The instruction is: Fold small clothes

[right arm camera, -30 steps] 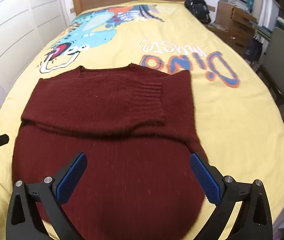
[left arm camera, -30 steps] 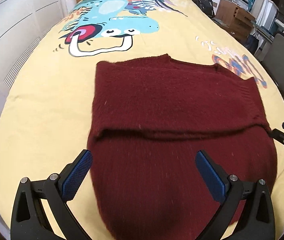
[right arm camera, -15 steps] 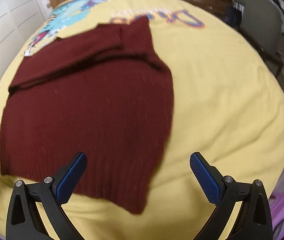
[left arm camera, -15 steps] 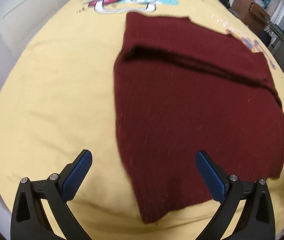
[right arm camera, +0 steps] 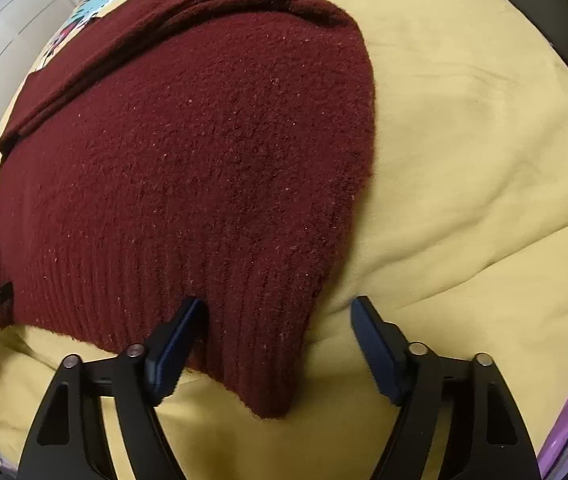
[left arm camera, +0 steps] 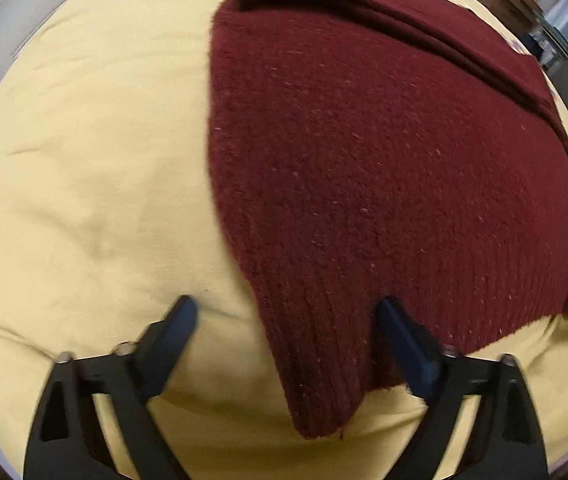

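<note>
Sweater (left arm camera: 384, 168) lies flat on the bed (left arm camera: 84, 160), sleeves folded across.
Left gripper (left arm camera: 288, 312) and right gripper (right arm camera: 276, 308) straddle its hem corners, jaws wide, likely to fold it upward.

Bed covered by a pale yellow bedspread (left arm camera: 84, 184), softly creased, filling both views. Lying flat on it, a dark maroon knitted sweater (left arm camera: 384, 168), ribbed hem nearest the cameras, sleeves folded across the upper body. In the left wrist view, spread from 12 o'clock down to 5 o'clock, near hem corner at 6 o'clock, bare yellow cloth from 7 to 11 o'clock. In the right wrist view, same sweater (right arm camera: 188, 168) from 9 to 12 o'clock and across the centre, bare bedspread (right arm camera: 484, 168) from 1 to 5 o'clock, a colourful cartoon print (right arm camera: 84, 8) on the bedspread at 11 o'clock
</note>
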The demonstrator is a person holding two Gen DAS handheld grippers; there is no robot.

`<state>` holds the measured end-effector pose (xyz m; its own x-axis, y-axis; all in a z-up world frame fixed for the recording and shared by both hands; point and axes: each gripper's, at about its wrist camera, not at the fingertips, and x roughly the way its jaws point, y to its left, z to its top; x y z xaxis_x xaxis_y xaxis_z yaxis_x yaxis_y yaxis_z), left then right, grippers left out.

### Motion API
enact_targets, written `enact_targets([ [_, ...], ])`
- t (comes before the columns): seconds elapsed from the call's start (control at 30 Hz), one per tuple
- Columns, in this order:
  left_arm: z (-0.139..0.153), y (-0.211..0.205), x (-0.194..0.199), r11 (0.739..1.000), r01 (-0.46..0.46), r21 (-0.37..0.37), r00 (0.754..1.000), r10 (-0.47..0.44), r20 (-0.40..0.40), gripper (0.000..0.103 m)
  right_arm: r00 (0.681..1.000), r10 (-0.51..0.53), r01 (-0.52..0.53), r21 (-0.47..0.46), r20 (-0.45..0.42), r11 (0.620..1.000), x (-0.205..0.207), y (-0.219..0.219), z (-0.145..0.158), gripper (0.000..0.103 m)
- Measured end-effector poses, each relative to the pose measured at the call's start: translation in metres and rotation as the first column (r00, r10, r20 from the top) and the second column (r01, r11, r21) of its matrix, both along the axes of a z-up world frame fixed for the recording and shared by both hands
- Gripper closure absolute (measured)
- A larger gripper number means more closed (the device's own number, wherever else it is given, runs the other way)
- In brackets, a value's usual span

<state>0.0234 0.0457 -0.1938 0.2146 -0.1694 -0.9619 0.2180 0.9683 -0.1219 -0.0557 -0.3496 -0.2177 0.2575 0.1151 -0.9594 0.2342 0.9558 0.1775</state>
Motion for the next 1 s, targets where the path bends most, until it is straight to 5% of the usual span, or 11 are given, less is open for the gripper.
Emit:
enact_targets([
  [0.03,0.0,-0.001,0.0,1.0,0.013,0.004,1.0,-0.014,0.002,0.028,1.0,0.003,-0.003,0.008,0.0,1.0,-0.001,-0.001,0.0,0.036],
  [0.1,0.002,-0.003,-0.001,0.999,0.032,0.006,0.999,-0.032,0.01,0.043,1.0,0.011,-0.011,0.031,0.002,0.999,-0.002,-0.001,0.0,0.063],
  [0.2,0.008,-0.008,-0.002,0.998,0.06,-0.026,0.998,-0.06,0.011,0.08,1.0,0.018,-0.02,0.096,0.016,0.995,-0.002,-0.001,0.004,0.089],
  [0.27,0.012,-0.011,-0.002,0.996,0.075,-0.044,0.997,-0.075,0.003,0.093,0.999,0.02,-0.022,0.095,0.026,0.995,-0.003,-0.002,0.009,0.09],
  [0.43,0.029,-0.021,-0.002,0.993,0.114,-0.037,0.993,-0.113,0.019,0.094,0.997,0.037,-0.044,0.09,0.075,0.995,-0.005,-0.006,0.035,0.091],
  [0.7,0.086,-0.015,0.008,0.986,0.09,-0.14,0.992,-0.077,0.095,0.094,0.976,0.051,-0.065,0.061,0.21,0.996,0.014,-0.014,0.1,0.091],
  [1.0,0.163,-0.007,0.057,0.979,0.076,-0.189,0.97,-0.028,0.24,0.094,0.93,0.036,-0.05,0.03,0.365,0.998,0.079,-0.029,0.165,0.092],
])
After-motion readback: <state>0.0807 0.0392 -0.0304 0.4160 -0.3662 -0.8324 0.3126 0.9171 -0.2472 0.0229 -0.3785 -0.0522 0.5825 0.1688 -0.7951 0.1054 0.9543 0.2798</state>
